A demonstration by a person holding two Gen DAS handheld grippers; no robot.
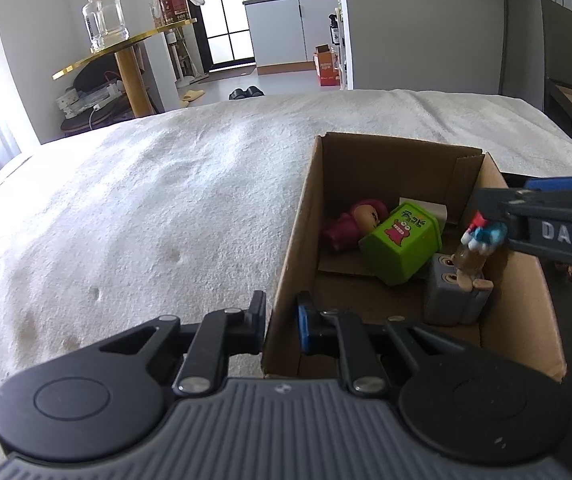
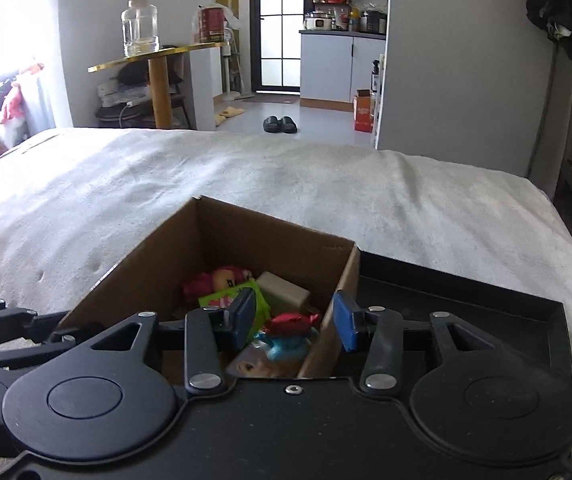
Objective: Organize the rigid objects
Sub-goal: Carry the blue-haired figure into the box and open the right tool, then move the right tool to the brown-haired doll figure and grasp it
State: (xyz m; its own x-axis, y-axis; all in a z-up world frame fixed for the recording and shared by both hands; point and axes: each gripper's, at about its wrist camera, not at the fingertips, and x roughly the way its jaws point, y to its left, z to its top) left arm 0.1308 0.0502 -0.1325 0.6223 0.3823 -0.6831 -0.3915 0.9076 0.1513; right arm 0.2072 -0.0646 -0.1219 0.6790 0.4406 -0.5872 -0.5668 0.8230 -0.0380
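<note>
A cardboard box [image 1: 298, 216] stands open on the white bed. My left gripper [image 1: 282, 322] is shut on the box's near left wall, one finger outside and the blue pad inside. Inside lie a pink doll [image 1: 356, 220], a green printed carton [image 1: 402, 242] and a grey block toy [image 1: 454, 296]. A small figure with a red and blue top [image 2: 290, 330] leans on the grey block by the right wall. My right gripper [image 2: 294, 320] hovers over it, open, its pads straddling the figure and the box's right wall [image 2: 326, 320] without pressing on either. In the left wrist view the right gripper [image 1: 498, 216] reaches in from the right.
A black tray [image 2: 466, 300] lies right of the box on the white blanket [image 2: 326, 184]. Beyond the bed's far edge are a round gold table with a glass jar [image 2: 139, 26], slippers [image 2: 279, 124] on the floor and a kitchen doorway.
</note>
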